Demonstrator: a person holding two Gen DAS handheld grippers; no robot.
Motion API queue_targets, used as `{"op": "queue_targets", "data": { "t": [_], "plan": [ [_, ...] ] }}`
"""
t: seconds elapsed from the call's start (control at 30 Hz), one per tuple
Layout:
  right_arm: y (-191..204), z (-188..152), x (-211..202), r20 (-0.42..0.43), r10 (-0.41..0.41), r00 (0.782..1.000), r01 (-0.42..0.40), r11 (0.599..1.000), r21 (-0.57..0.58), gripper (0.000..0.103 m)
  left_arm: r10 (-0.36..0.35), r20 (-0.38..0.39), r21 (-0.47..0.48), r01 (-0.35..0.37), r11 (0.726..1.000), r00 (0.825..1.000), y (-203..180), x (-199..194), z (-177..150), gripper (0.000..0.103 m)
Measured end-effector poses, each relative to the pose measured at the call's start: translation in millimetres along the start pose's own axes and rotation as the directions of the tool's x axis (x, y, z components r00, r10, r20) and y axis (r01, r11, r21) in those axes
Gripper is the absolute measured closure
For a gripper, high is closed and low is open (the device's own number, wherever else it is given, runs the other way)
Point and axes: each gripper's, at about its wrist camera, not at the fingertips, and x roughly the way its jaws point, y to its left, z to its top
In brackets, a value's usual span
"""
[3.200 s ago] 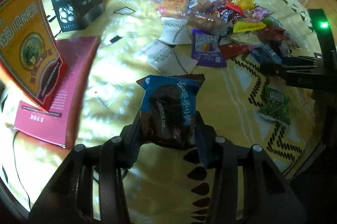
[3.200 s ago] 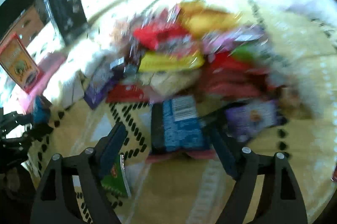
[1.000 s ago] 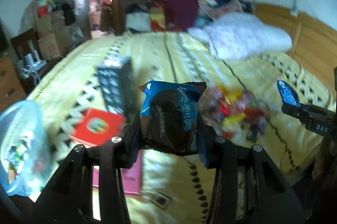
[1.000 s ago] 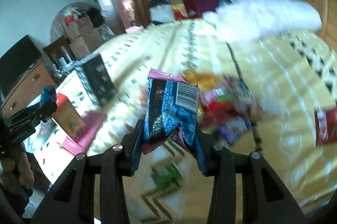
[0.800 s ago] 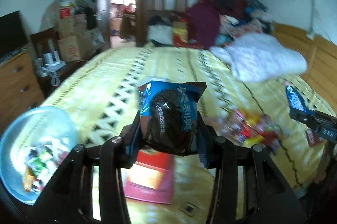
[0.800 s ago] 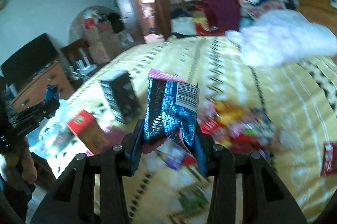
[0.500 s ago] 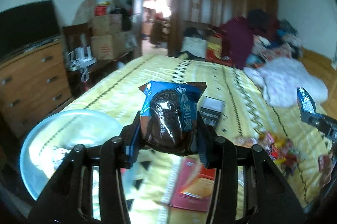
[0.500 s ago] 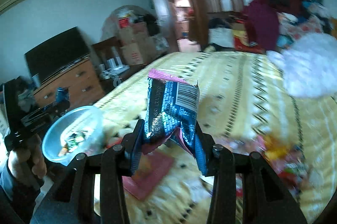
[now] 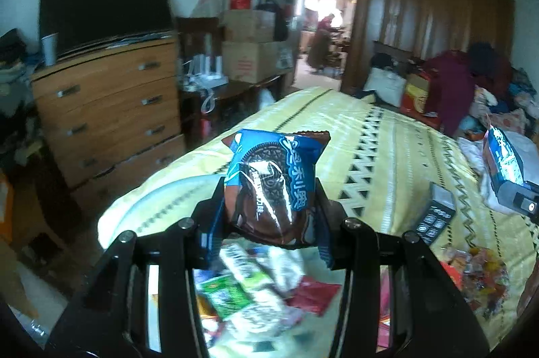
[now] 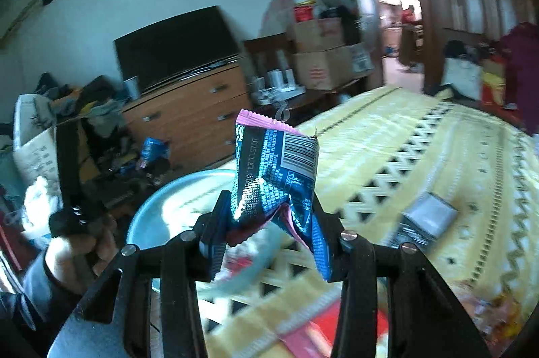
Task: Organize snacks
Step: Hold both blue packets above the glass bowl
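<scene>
Left claw (image 9: 269,216): nearly closed, clamped on a cookie packet (image 9: 273,182); the packet is held upright, blue and brown wrapper, print facing the camera.
Right claw (image 10: 269,219): nearly closed, clamped on a crumpled snack packet (image 10: 276,176); blue wrapper with pink edge, barcode side shown, top seam upward.
Right claw in left view: seen at the right edge (image 9: 512,189), packet held above the bed.
Left claw in right view: seen at the left side, carried by a hand (image 10: 81,253) in a grey sleeve (image 10: 37,287).
Bowl (image 10: 161,209): pale blue, on the near corner of the bed; seen just below and behind the right claw's packet. In the left view it lies directly under the left claw.
Bowl contents: a heap of snack wrappers (image 9: 256,290), green, white and red; blurred, single items cannot be told.
Bed (image 9: 387,162): yellow cover with black zigzag pattern.
Black box (image 9: 438,213): lying on the bed, well apart from the bowl, to the right.
Loose snacks (image 9: 478,270): a small pile on the bed at the lower right, blurred.
Red box (image 10: 323,334): flat on the bed below the right claw, blurred.
Background: wooden dresser (image 9: 111,115) with a dark screen (image 9: 104,7) on top, cardboard boxes (image 9: 252,54), wardrobe (image 9: 431,31).
</scene>
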Motion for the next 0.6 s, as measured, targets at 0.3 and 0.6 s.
{"op": "queue_targets", "data": {
  "t": [0.3,0.6],
  "plan": [
    [46,7,89,-0.095,0.14,0.986,-0.141,0.99,-0.003,0.057,0.1,-0.075,-0.036,-0.103,0.994,0.992,44,10,-6,0.058],
    [70,5,125,-0.139,0.187,0.973,-0.188,0.982,0.005,0.057,0.112,-0.102,-0.047,-0.117,0.992,0.989,65,18,-6,0.058]
  ]
}}
